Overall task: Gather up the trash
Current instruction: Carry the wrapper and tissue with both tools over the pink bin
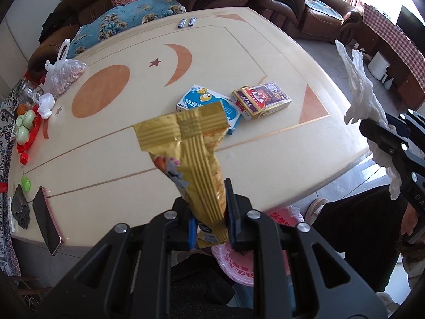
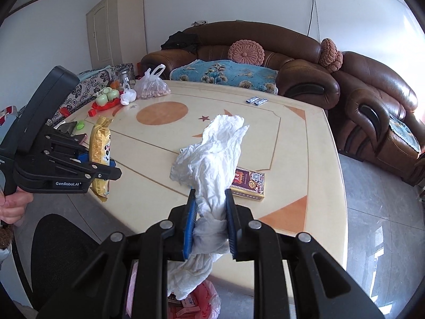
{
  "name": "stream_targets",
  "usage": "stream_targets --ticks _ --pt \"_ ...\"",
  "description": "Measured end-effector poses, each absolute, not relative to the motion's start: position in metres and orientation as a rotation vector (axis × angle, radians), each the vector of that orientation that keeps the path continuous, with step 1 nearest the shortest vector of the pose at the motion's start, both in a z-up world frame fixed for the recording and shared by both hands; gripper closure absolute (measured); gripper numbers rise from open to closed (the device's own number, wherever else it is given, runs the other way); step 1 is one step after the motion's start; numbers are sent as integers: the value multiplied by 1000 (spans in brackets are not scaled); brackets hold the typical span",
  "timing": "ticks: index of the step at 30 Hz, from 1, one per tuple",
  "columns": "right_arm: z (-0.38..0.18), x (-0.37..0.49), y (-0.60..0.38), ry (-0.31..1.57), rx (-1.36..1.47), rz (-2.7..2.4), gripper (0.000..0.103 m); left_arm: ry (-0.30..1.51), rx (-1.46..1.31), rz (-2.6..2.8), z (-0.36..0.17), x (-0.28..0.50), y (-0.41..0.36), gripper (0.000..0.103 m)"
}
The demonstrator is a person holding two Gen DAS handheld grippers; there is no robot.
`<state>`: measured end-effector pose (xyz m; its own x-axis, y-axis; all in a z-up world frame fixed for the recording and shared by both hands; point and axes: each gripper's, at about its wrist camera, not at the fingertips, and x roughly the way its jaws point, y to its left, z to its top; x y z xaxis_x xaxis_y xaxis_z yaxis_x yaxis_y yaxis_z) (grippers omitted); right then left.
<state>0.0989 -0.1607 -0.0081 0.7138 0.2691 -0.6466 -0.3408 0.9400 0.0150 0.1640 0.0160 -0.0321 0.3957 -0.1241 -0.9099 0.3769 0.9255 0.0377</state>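
My left gripper [image 1: 211,212] is shut on a gold snack wrapper [image 1: 191,148] and holds it above the near edge of the cream table [image 1: 106,159]; it also shows in the right wrist view [image 2: 99,156]. My right gripper [image 2: 209,212] is shut on a crumpled white tissue [image 2: 215,154], held above the table's near edge; the tissue also shows in the left wrist view [image 1: 361,87]. A pink trash bag [image 2: 204,303] with small boxes in it sits below the table edge, under both grippers [image 1: 239,265].
On the table lie a blue-and-white box [image 1: 209,101], a purple card box [image 1: 263,98], two small sachets [image 1: 187,22], a bag of nuts [image 1: 63,77], a phone [image 1: 47,223] and a red tray with green cups [image 1: 25,127]. Brown sofas [image 2: 305,61] stand behind.
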Motion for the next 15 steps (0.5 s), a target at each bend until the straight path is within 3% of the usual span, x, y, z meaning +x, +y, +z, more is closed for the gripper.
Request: stream_targets --ticks 15 --pt "17 14 -156 658 -146 345 82 1070 286 -384 -16 85 -12 85"
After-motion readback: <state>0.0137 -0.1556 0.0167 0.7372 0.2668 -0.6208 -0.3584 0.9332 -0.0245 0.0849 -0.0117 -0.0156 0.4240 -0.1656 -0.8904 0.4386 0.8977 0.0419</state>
